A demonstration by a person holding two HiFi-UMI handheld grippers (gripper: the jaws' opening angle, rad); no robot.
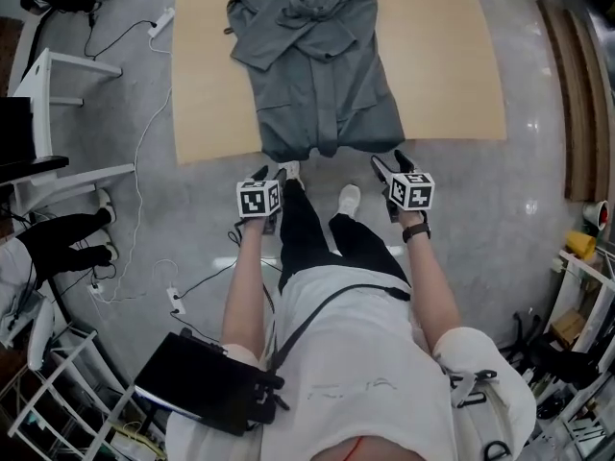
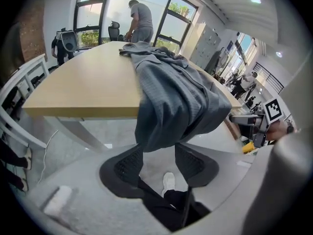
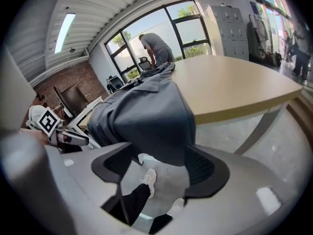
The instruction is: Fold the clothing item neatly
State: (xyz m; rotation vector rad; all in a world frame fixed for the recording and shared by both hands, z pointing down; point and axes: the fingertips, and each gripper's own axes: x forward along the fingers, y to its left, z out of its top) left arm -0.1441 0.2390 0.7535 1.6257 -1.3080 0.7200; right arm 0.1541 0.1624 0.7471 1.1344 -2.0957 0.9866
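A grey robe-like garment [image 1: 317, 75] lies lengthwise on the light wooden table [image 1: 442, 56], its sleeves crossed at the far end and its hem hanging over the near edge. My left gripper [image 1: 272, 173] is just below the hem's left corner and my right gripper [image 1: 389, 164] just below its right corner. In the left gripper view the garment [image 2: 176, 97] hangs to the tips of the left gripper [image 2: 159, 150], whose jaws stand apart without pressing the cloth. In the right gripper view the garment [image 3: 142, 116] dips between the spread jaws of the right gripper [image 3: 159, 153].
My legs in black trousers [image 1: 317, 233] and white shoes [image 1: 349, 200] stand at the table's near edge. Cables and a power strip [image 1: 175, 301] lie on the floor at left beside a white rack [image 1: 58, 113]. A person [image 2: 139, 21] stands by the far windows.
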